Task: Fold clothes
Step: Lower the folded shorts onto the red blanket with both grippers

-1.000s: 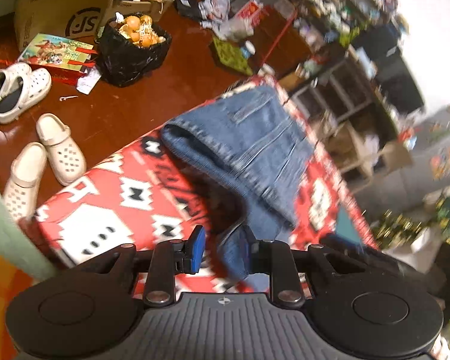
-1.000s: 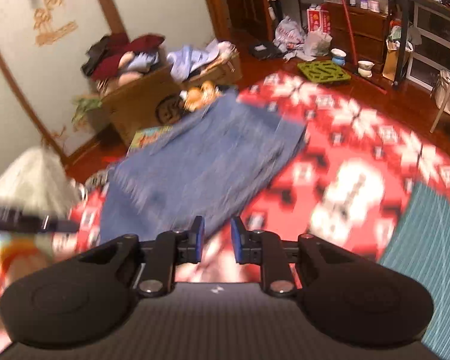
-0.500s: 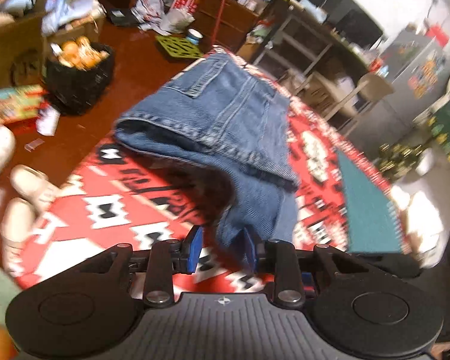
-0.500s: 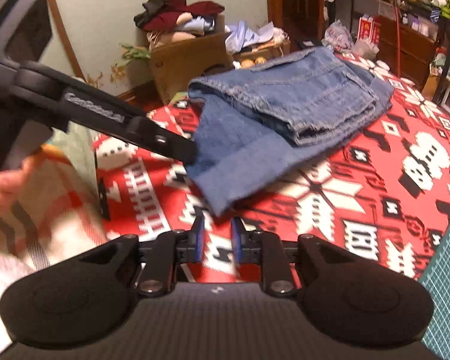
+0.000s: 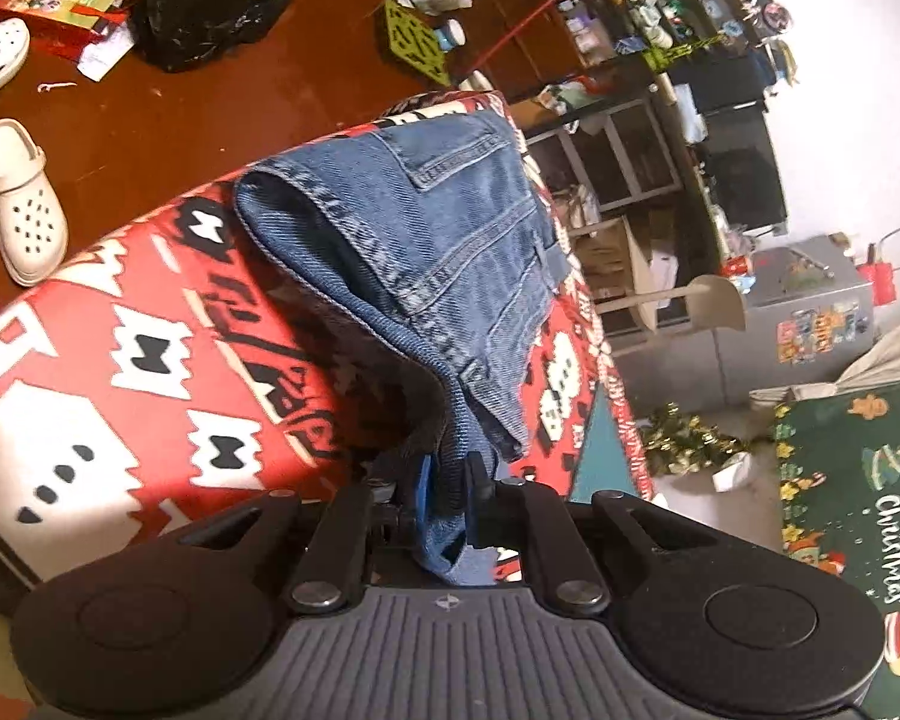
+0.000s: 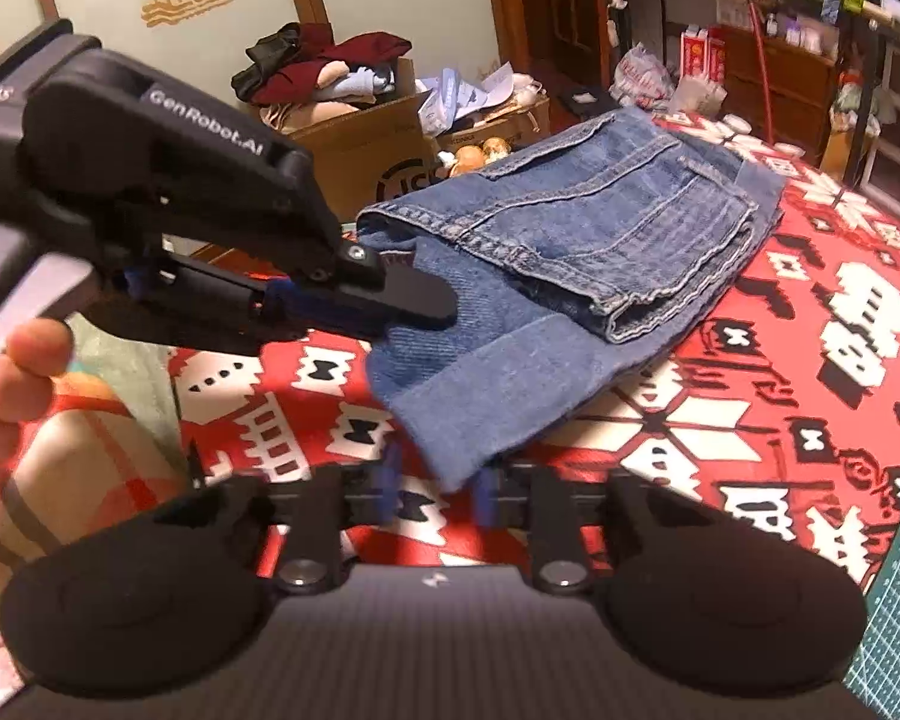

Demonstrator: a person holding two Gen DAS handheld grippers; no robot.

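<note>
Left wrist view has us looking down the left gripper, and its jaws are pinching a bunched corner of the denim jeans, lifted a bit off the red patterned cloth that covers the surface. The rest of the jeans lies already doubled over near the far edge of the surface, pocket side up.

From the right wrist view, the right gripper has its jaws spread, with the loose hem of the jeans hanging right down between them but not clamped as far as we can tell. So our read is that we're mid-fold: one corner is held and the other is about to get caught. The next move probably calls for closing the right jaws on that hem, then carrying both corners together over the stacked part so the flap lands square.

Room-wise, there's lots of bare cloth on the near side and toward the green cutting mat, so we've got space to work there. The far side is tight though, since the jeans sit close to the edge with the floor and white clogs below.
</note>
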